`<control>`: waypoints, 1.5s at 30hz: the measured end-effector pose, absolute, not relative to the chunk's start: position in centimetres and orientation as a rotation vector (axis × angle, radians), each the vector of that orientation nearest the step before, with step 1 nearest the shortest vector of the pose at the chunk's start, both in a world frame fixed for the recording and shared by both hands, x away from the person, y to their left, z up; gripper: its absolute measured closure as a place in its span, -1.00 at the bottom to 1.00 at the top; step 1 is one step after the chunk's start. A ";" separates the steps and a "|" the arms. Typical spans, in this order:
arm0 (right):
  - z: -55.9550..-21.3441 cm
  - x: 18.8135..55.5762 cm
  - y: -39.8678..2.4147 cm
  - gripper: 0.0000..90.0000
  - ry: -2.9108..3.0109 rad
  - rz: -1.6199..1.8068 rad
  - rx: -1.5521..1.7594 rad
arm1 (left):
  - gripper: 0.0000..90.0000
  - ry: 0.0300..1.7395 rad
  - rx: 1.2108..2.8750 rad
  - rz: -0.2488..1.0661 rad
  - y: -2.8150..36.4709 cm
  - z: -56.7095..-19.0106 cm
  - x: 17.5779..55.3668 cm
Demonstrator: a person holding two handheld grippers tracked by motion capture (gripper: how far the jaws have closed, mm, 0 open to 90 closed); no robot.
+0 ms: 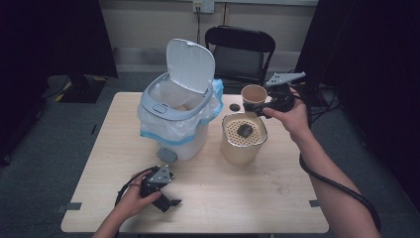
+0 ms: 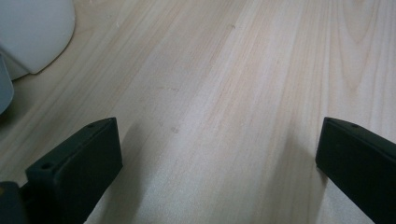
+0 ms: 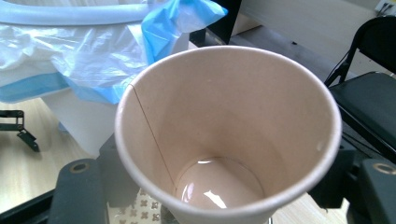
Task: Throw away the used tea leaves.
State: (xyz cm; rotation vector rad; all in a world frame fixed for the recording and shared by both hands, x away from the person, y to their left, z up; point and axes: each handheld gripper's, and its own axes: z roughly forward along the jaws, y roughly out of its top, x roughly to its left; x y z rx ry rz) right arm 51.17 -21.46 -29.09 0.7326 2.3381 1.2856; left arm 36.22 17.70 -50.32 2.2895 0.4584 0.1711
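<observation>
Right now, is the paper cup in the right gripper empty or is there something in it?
Not empty. The paper cup, held upright by the right gripper, has a shallow pool of clear liquid glinting at its bottom.

The bench is surfaced in pale, matt wood grain. The cup is made of smooth tan paper, wet and glossy at its bottom. The bin is moulded in smooth plastic and lined with thin, crinkled translucent film. The fingers are finished in matt black.

Wooden table: bin, strainer pot, small dark object
</observation>
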 end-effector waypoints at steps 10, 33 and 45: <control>-28.0 50.8 -20.7 -0.40 2.363 1.296 0.717 | -1.00 0.457 2.290 0.170 17.7 -50.3 36.2; -25.9 50.4 -19.1 -0.40 2.398 1.326 0.670 | -1.00 0.454 2.295 0.172 17.7 -50.3 36.2; -23.9 50.2 -18.1 -0.40 2.390 1.365 0.650 | -1.00 0.453 2.297 0.173 17.7 -50.3 36.2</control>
